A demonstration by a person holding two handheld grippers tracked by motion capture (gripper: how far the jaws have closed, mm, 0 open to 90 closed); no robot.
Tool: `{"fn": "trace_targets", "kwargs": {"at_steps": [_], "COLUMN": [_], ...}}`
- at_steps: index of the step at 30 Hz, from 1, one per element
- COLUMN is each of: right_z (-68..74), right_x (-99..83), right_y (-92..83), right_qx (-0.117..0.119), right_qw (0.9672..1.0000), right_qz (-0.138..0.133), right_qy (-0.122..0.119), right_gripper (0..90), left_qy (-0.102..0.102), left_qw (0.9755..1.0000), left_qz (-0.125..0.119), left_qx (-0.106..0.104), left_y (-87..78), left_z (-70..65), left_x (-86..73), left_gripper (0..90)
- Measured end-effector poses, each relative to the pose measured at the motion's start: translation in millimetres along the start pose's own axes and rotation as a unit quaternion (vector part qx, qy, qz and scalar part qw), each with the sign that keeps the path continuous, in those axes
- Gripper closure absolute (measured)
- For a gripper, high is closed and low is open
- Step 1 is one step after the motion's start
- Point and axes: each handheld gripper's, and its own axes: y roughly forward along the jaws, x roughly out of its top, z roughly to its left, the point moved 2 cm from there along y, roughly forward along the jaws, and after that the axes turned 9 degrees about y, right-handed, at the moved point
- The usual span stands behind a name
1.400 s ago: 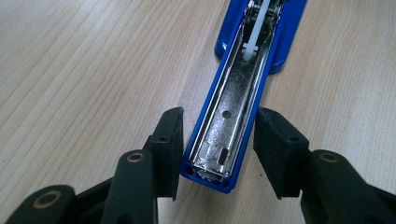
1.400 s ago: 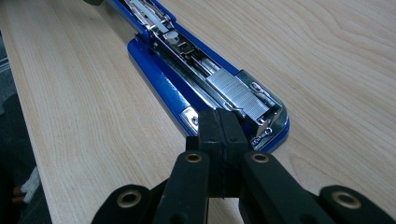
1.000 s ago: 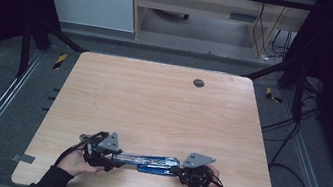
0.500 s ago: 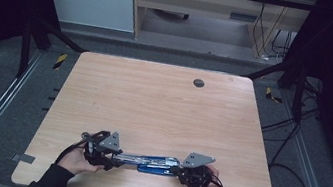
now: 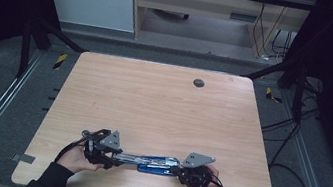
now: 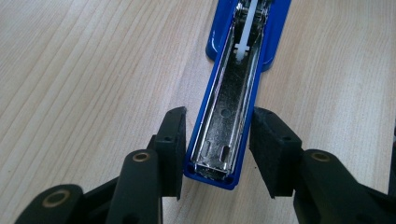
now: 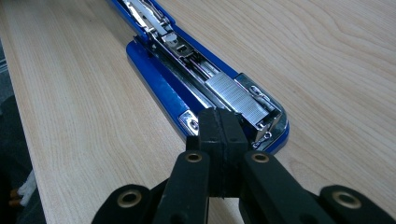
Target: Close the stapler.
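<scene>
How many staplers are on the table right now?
1. The stapler lies opened out flat near the table's front edge, between the left gripper at its cover end and the right gripper at its staple-loaded end.

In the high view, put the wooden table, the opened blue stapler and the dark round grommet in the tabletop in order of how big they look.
1. wooden table, by far the largest.
2. opened blue stapler, a long thin strip near the front edge.
3. dark round grommet, the smallest, though it lies farther from the camera, which shrinks it a little.
</scene>
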Motion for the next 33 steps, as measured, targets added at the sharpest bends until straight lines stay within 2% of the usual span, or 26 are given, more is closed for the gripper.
{"fn": "trace_targets", "kwargs": {"at_steps": [18, 33], "right_z": [-0.5, -0.4], "right_x": [-0.1, -0.1], "right_y": [0.1, 0.1], "right_qx": [0.001, 0.001], "right_qw": [1.0, 1.0], "right_qz": [-0.001, -0.001], "right_qy": [-0.001, -0.002], "right_gripper": [90.0, 90.0], "left_qy": [0.014, 0.03], "left_qw": [0.9999, 0.9992], "left_qz": [0.0, 0.012], "left_qx": [-0.003, -0.022], "left_y": [-5.5, -7.7], "left_z": [0.8, 4.0], "left_x": [4.2, 9.5], "left_gripper": [58.0, 60.1]}}
